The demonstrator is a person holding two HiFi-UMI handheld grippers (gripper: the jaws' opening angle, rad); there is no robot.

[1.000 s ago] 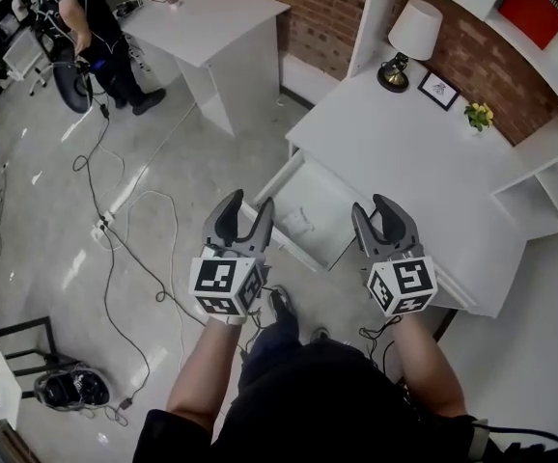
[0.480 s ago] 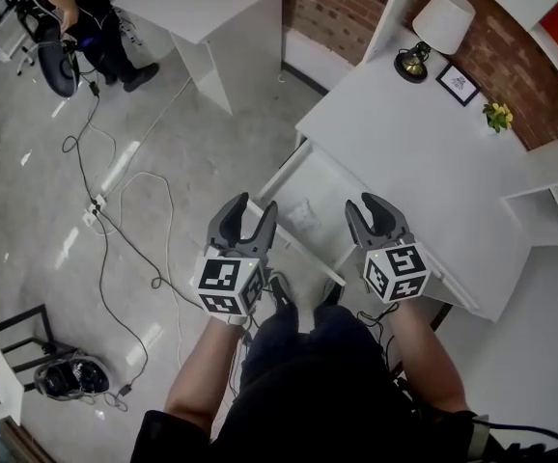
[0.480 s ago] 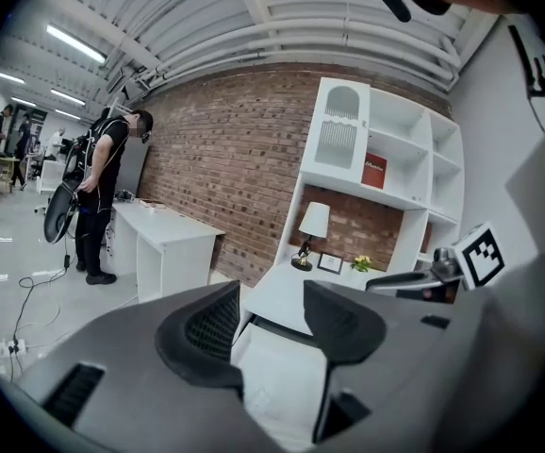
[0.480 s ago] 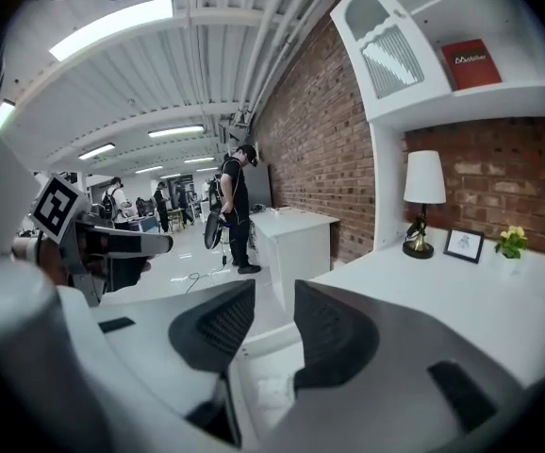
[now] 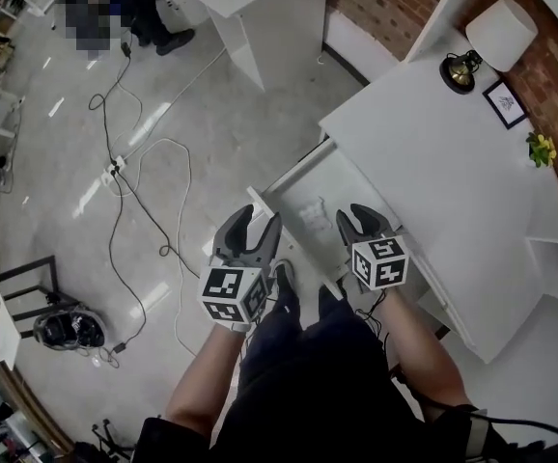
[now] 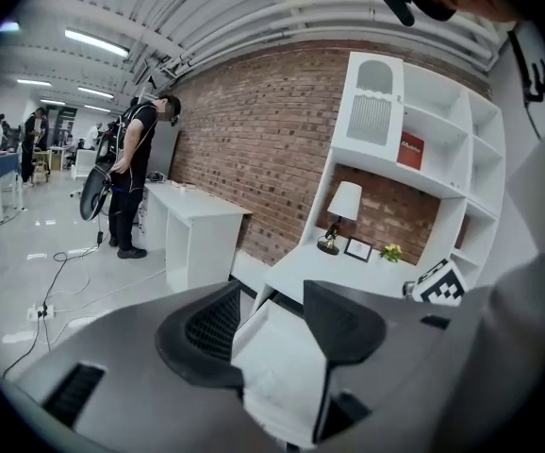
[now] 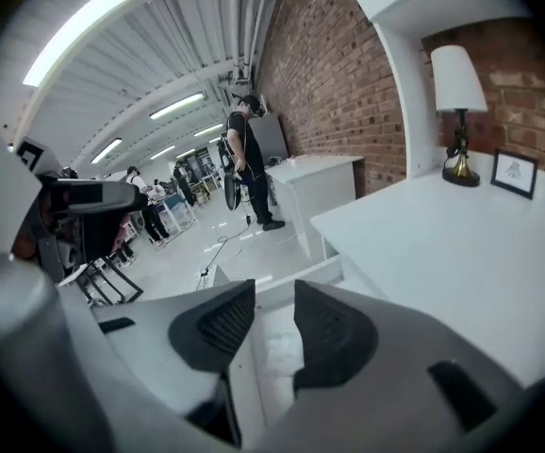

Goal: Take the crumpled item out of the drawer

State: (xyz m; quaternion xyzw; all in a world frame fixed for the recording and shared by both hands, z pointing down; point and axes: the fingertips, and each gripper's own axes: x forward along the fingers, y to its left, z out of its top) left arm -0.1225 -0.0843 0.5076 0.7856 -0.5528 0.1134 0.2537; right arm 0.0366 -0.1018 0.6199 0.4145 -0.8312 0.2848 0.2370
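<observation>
- The wad (image 5: 316, 216) lies on the floor of the open drawer (image 5: 296, 169); it is below and ahead of both tongs, and neither touches it.
- Right tongs (image 5: 357, 218): jaws parted, having just narrowed a little; nothing sits between the pads; in the right gripper view the wad (image 7: 285, 348) shows through the gap, in line with the jaws and lower down.
- Left tongs (image 5: 258, 222): jaws spread wide and empty; they hang by the drawer's front panel, and the wad lies ahead and off to their right.
- In the head view the wad sits between the two tongs but nearer the right pair; so the pick looks like the right hand's.
- The wad is too small to show a long axis; it reads as a roundish lump, so jaw angle probably matters little.
- The drawer runs lengthwise away from the tongs, under the desk (image 5: 433, 152); the reach likely needs a drop down and slightly forward, clearing the front panel.
</observation>
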